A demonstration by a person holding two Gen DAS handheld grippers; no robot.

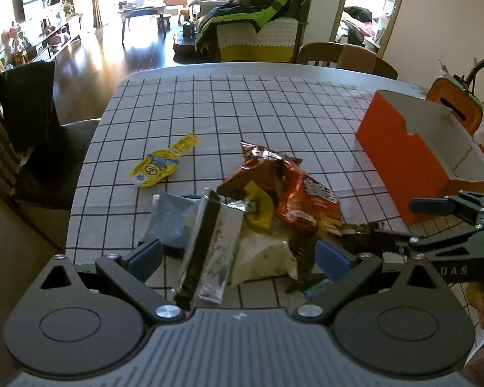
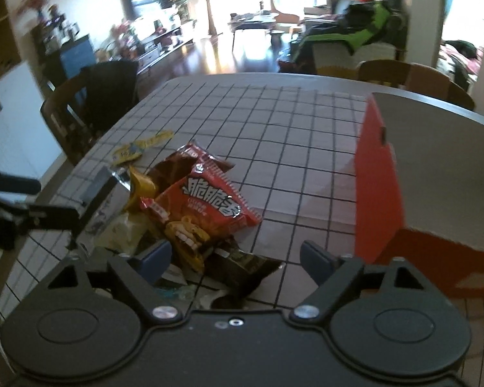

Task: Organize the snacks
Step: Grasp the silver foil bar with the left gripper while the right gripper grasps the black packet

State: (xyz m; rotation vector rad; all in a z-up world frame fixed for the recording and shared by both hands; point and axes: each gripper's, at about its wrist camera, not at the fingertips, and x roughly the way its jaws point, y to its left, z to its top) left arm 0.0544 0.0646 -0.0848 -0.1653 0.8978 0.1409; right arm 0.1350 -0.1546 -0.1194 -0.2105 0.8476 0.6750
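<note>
A heap of snack packets is seen on the near part of the gridded worktop. Uppermost is a red crisp bag, printed with large white characters. Against its left side a small yellow packet is pressed. A silver foil packet is propped up steeply at the front of the heap, with a pale packet just beside it on the right and a grey-blue packet on the left. A dark packet lies at the near edge of the heap in the right wrist view. A yellow cartoon pouch lies flat, apart from the heap, further out to the left.

An open orange box with a white inside stands on the worktop to the right of the heap.

The left tongs are spread wide, with the foil and pale packets between the blue pads; no pad is seen pressing on them. The right tongs are likewise released, held over the near edge of the heap, nothing gripped.

Wooden chairs are noted beyond the worktop's far edge.
</note>
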